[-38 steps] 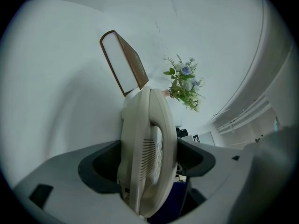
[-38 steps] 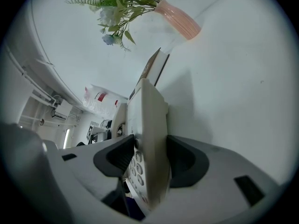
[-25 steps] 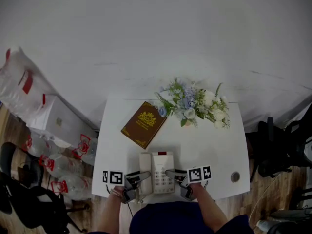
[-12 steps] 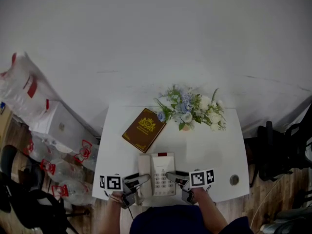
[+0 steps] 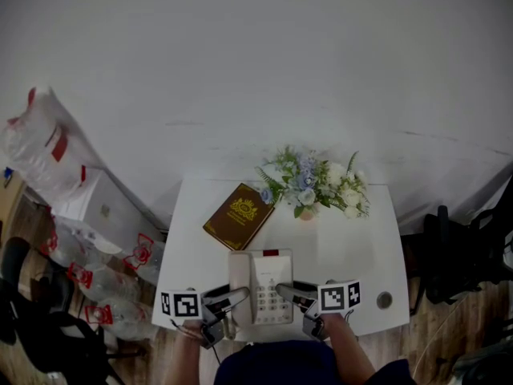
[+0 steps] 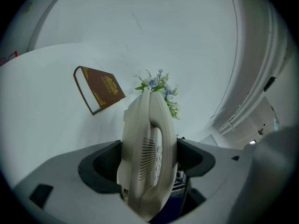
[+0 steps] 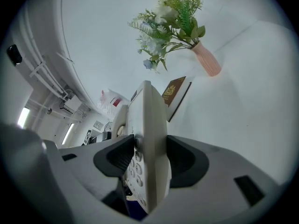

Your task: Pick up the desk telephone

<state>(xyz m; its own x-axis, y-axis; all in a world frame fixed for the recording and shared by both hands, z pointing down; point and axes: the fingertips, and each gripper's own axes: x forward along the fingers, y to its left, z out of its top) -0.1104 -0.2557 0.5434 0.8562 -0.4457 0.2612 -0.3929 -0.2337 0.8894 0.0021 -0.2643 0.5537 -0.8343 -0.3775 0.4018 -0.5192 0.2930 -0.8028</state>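
While both claws bite on the cream plastic desk telephone [image 5: 261,283], the grasp itself looks done and the lift is the step in hand; the left gripper [image 5: 232,300] has its dark jaws closed down to the width of the handset side, which stands edge-on between them in the left gripper view; the right gripper [image 5: 285,290] is pinched likewise on the keypad side, its jaws pressed against both faces of the casing. From the head view the telephone sits over the near edge of the white rectangular table [image 5: 357,251], just in front of the person; whether its base has left the tabletop I cannot tell. A brown hardback book with a gold crest [image 5: 239,213] lies beyond it, apart from it, and a bunch of blue and white artificial flowers [image 5: 314,184] stands further back in a pink vase [image 7: 209,62]. Next, I judge, both claws should rise together and level, keeping equal squeeze; a lopsided lift could tip the handset off its cradle.
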